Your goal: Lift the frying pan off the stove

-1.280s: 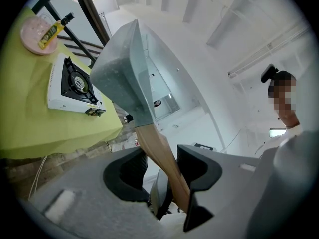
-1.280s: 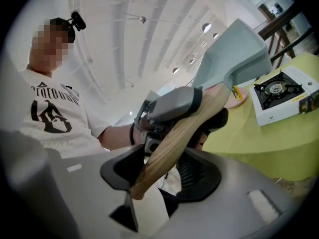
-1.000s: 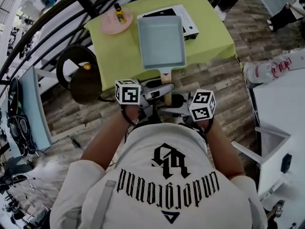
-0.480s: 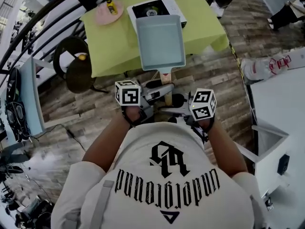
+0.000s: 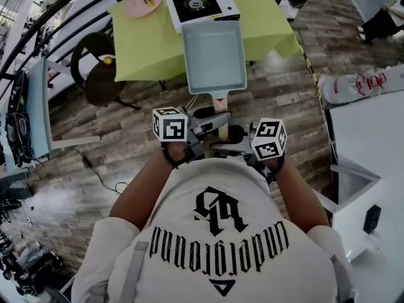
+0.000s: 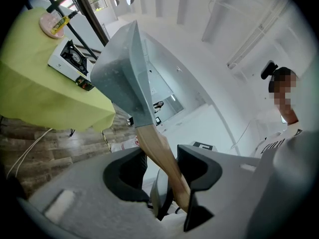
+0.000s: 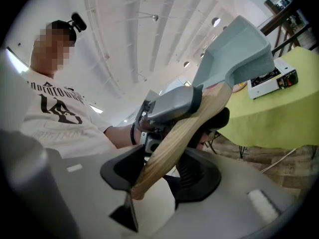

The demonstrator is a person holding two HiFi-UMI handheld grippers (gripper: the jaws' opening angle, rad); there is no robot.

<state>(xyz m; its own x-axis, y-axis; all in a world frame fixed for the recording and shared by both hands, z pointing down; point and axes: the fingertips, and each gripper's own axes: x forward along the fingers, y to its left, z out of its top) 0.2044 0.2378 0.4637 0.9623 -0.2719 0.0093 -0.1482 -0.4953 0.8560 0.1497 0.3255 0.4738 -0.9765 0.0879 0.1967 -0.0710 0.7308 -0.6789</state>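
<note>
Since the earlier head view, the frying pan (image 5: pixel 213 55) had drawn back off the stove (image 5: pixel 201 4), which it had covered and which now showed bare on the green counter (image 5: pixel 142 43).

From the head view, we saw the pan held in the air, level and empty. Its far end hung over the counter's near edge and its near end over the wooden floor (image 5: pixel 126 137). The left gripper (image 5: pixel 213 122) and the right gripper (image 5: pixel 225 146) met from either side on its wooden handle (image 5: pixel 220 108), the left one nearer the pan.

From the left gripper view, the handle ran slantwise between the dark fingers (image 6: pixel 197 168), which were closed on it. The pan rose beyond them, with the stove behind it on the counter.

From the right gripper view, its fingers (image 7: pixel 199 176) were clamped on the handle's butt end, and the left gripper held the same handle just ahead.

We judged the lift done and the carry under way. To do it well, both grips needed to stay firm and both hands to travel together, so the handle would not twist between them. The pan's weight sat well ahead of the grips, so its front would want to dip.
</note>
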